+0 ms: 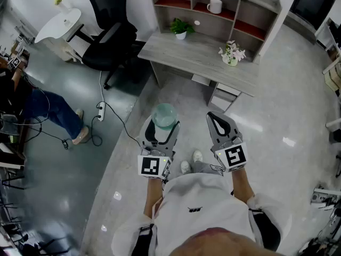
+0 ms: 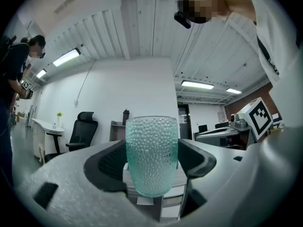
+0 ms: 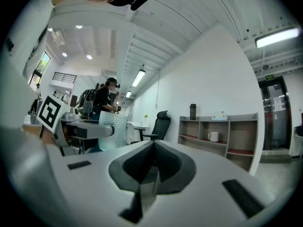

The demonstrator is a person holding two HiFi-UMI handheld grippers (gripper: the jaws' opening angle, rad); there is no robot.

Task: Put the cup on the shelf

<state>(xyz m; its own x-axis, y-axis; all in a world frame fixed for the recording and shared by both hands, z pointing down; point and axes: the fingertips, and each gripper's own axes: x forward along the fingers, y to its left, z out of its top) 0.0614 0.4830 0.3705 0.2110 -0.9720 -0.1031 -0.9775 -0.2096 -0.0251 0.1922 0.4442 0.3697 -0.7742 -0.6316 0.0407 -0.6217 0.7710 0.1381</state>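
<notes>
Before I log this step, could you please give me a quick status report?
Left gripper shut on cup, held upright. Right gripper shut, empty. Shelf ahead on desk; white mug in one compartment.

Grippers: 2, left gripper [image 1: 164,125] & right gripper [image 1: 213,117]. Cup [image 1: 164,114]: 1, green, dimpled. White mug [image 1: 214,6]: 1. Desk [image 1: 197,55]: 1, w/ 1 shelf unit [image 1: 250,15]. Potted plants: 3, i.e. leafy plant [image 1: 181,28], flowering plant [image 1: 232,53], small plant [image 1: 59,2]. Office chair [image 1: 109,33]: 1. Round table [image 1: 53,26]: 1. Power strip [image 1: 99,111]: 1. Dark bottle [image 3: 192,111]: 1. People: 2, the wearer [image 1: 197,207] & a seated person [image 1: 50,110].
</notes>
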